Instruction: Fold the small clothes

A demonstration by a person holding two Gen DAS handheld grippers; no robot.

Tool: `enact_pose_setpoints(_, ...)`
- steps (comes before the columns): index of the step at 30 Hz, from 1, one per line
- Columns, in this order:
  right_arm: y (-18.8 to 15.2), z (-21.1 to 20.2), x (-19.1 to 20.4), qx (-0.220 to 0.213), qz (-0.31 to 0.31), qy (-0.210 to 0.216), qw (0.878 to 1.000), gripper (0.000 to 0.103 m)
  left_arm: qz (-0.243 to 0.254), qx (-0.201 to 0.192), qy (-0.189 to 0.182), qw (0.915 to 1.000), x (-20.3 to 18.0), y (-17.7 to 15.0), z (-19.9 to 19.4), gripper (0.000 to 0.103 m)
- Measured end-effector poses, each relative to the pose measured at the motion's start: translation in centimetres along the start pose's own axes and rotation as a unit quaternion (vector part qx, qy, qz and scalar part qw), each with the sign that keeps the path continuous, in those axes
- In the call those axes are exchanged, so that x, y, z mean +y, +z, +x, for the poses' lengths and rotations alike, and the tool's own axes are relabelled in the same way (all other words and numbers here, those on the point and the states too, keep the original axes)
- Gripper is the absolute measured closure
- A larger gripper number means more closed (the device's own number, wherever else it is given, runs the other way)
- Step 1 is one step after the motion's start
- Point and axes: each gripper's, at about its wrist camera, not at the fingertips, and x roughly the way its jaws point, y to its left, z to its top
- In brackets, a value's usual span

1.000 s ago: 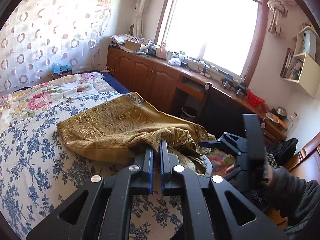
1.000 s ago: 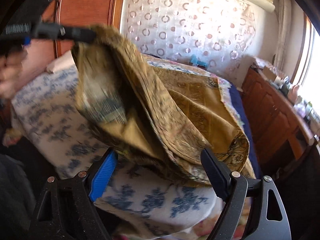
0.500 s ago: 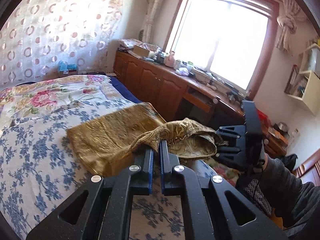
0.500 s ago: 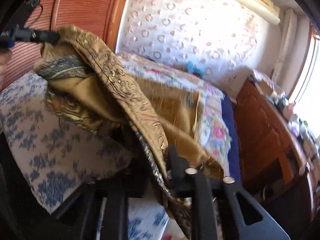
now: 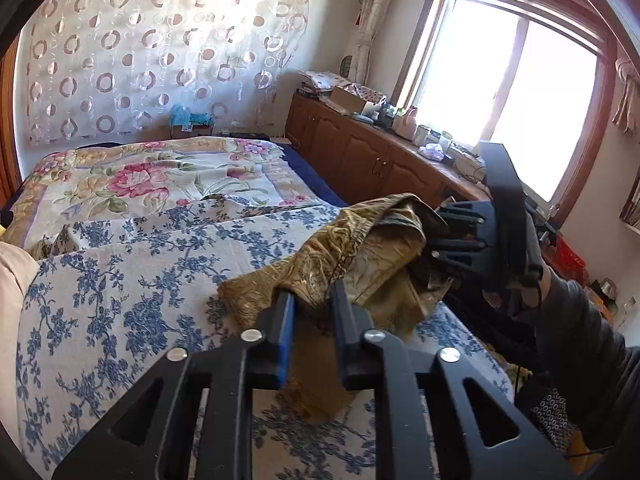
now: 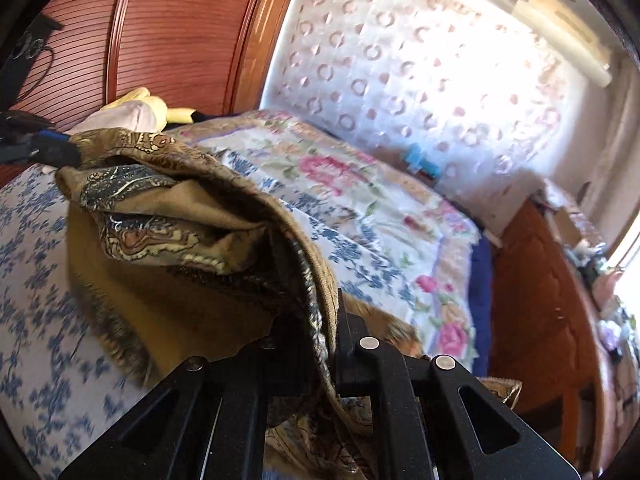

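Here, right tool [image 6: 316, 320] clamped on gold cloth [image 5: 360, 252], left tool [image 5: 312, 300] just opening, fold between.

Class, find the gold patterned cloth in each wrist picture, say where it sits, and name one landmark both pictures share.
Left wrist: gold patterned cloth lies centre-right, running from between the left gripper fingers up to the right gripper.
Right wrist: it fills the left and centre, draped over the right gripper.
Shared landmark: circle-patterned curtain.

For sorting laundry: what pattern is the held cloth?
Gold-brown paisley cloth, clearest in the right wrist view.
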Motion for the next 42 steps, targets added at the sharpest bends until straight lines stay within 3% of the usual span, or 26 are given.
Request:
enact_pose_setpoints(1, 0.6, 1.2, -1.1, 0.006, 0.012, 0.010, 1.000, 0.093, 0.005, 0.000, 0.007, 1.0000, 0.2, -0.1, 0.2, 0.054)
enact_pose_setpoints(4, 2.1, 2.7, -3.4, 0.002, 0.053, 0.018, 0.998, 0.069, 0.026, 0.004, 0.017, 0.9995, 0.3, -0.4, 1.1, 0.030)
enact_pose_setpoints(5, 2.7, 2.9, -4.2, -0.004, 0.072, 0.022, 0.997, 0.058, 0.029, 0.007, 0.015, 0.9994, 0.3, -0.5, 1.3, 0.028)
enact_pose_setpoints(7, 2.9, 2.4, -6.7, -0.017, 0.105, 0.010, 0.994, 0.049, 0.038, 0.016, 0.019, 0.9990, 0.1, -0.7, 2.2, 0.028)
enact_pose_setpoints(9, 3.3, 2.2, -7.9, -0.016, 0.116, -0.021, 0.993, 0.047, 0.050, 0.032, 0.026, 0.9979, 0.0, -1.0, 3.6, 0.028)
enact_pose_setpoints(12, 3.5, 0.9, -7.7, -0.021, 0.112, -0.056, 0.992, 0.046, 0.054, 0.053, 0.037, 0.9964, 0.2, -1.0, 5.4, 0.028)
enact_pose_setpoints(14, 3.0, -0.6, -7.5, -0.028, 0.116, -0.064, 0.991, 0.039, 0.053, 0.065, 0.040, 0.9957, 0.7, -1.0, 6.6, 0.028)
enact_pose_setpoints(18, 3.4, -1.0, -5.4, -0.015, 0.113, -0.058, 0.992, 0.034, 0.041, 0.085, 0.056, 0.9940, 1.7, -1.3, 8.4, 0.028)
enact_pose_setpoints(23, 2.0, -2.1, -5.6, 0.009, 0.119, -0.005, 0.993, 0.032, 0.034, 0.098, 0.090, 0.9905, 3.1, -2.2, 9.3, 0.028)
enact_pose_setpoints(27, 0.8, -1.7, -6.4, 0.079, 0.106, 0.013, 0.991, 0.032, 0.033, 0.110, 0.101, 0.9882, 3.8, -2.8, 10.0, 0.028)
enact_pose_setpoints(30, -0.2, -1.7, -6.5, 0.101, 0.098, 0.008, 0.990, 0.032, 0.029, 0.113, 0.100, 0.9881, 4.1, -3.0, 10.5, 0.028)
enact_pose_setpoints(38, -1.2, -4.8, -5.7, 0.065, 0.114, 0.024, 0.991, 0.032, 0.021, 0.110, 0.099, 0.9887, 4.0, -2.9, 10.4, 0.028)
enact_pose_setpoints(42, -2.9, -3.8, -4.3, 0.071, 0.111, 0.048, 0.990, 0.037, 0.016, 0.080, 0.089, 0.9927, 3.8, -1.9, 9.2, 0.028)
